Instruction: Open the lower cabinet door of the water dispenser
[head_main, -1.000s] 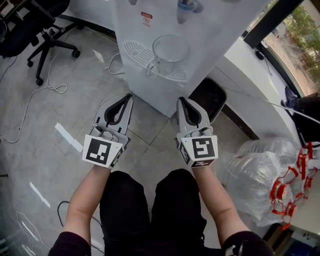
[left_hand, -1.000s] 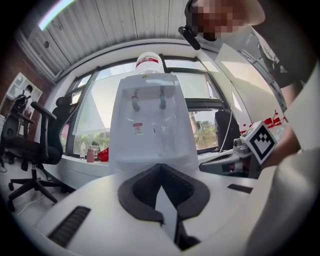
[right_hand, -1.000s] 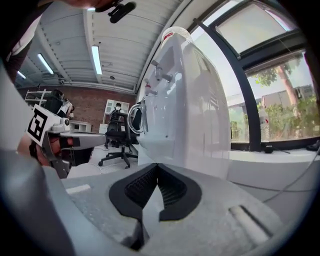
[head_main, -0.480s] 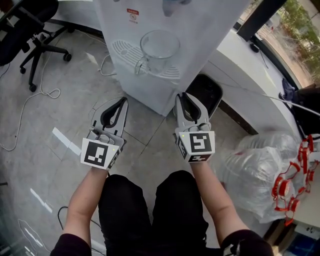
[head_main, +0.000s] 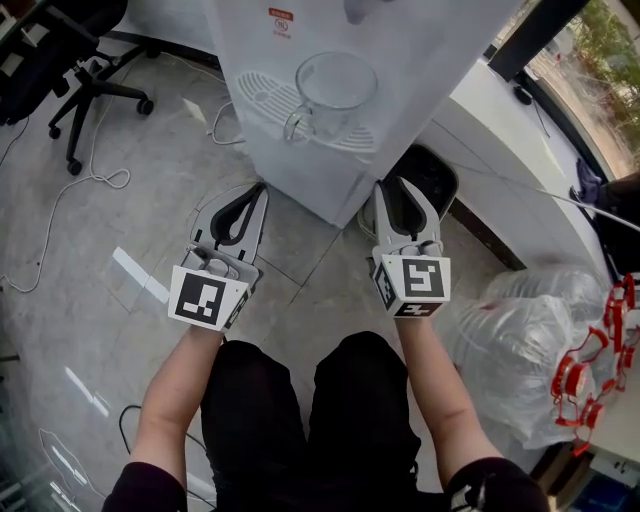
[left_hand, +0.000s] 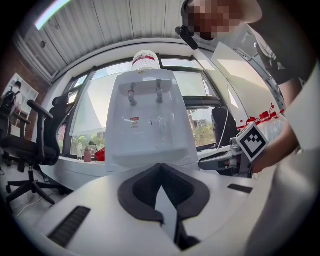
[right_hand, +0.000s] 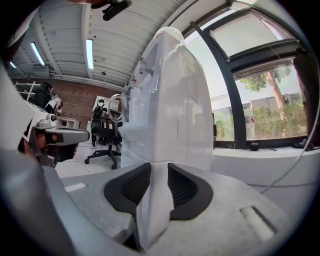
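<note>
The white water dispenser (head_main: 400, 60) stands ahead with a glass cup (head_main: 335, 95) on its drip tray. Its lower cabinet front (head_main: 300, 185) faces me, seen steeply from above. My right gripper (head_main: 398, 190) is at the cabinet's right front corner. In the right gripper view the dispenser's (right_hand: 170, 100) vertical corner edge lies between the jaws of the right gripper (right_hand: 159, 167), which have just been opening. My left gripper (head_main: 259, 190) hovers level in front of the cabinet's left part, shut and empty. In the left gripper view the left gripper (left_hand: 160, 167) points at the dispenser (left_hand: 150, 125).
A black bin (head_main: 440, 180) sits right of the dispenser, by a white ledge (head_main: 500, 150). Clear bags with red-capped bottles (head_main: 530, 340) lie at the right. An office chair (head_main: 70, 70) and floor cables (head_main: 100, 180) are at the left. My knees are below the grippers.
The right gripper has moved forward and rightward to the dispenser's corner, and its jaws have gone from shut to open around that edge. The left gripper has stayed put.
</note>
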